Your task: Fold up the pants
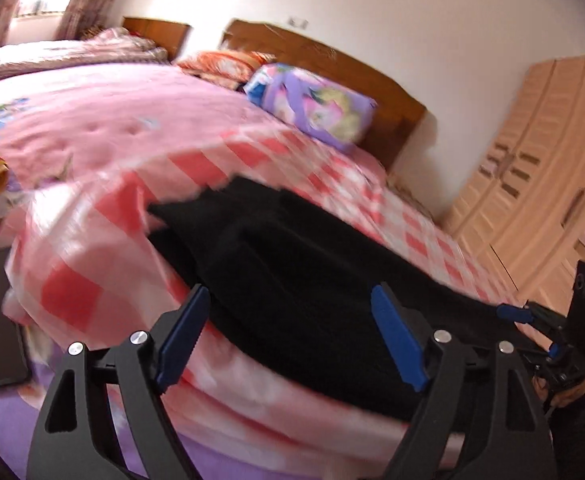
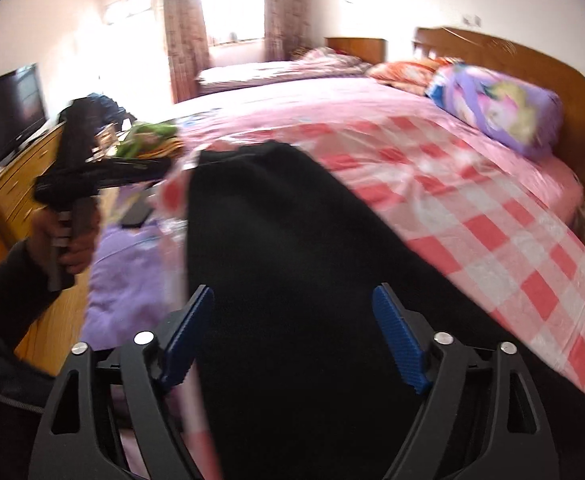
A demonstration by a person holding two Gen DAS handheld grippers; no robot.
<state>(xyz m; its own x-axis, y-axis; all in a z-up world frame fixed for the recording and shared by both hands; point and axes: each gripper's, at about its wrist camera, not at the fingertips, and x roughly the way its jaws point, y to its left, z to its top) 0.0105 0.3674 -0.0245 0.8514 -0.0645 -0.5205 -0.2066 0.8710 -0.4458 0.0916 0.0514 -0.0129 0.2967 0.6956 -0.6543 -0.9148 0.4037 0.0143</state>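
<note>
Both jaws stand wide and empty: the left hand-held gripper (image 1: 292, 334) and right hand-held gripper (image 2: 294, 334) hover just short of the black pants (image 2: 292, 248), folded on the bed (image 1: 92, 128) ahead. Likely between folds; next, regrasp an edge.

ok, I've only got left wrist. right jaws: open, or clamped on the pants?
Observer: Open. The right wrist view shows the right gripper with its jaws wide apart; the black pants lie on the bed under them, not pinched.
Operator: can you see who's holding my left one?
Observer: Yes. A hand in a dark sleeve is wrapped around the handle of the left gripper.
Operator: anything past that hand?
Observer: A dark TV stands on a wooden dresser against the wall.
</note>
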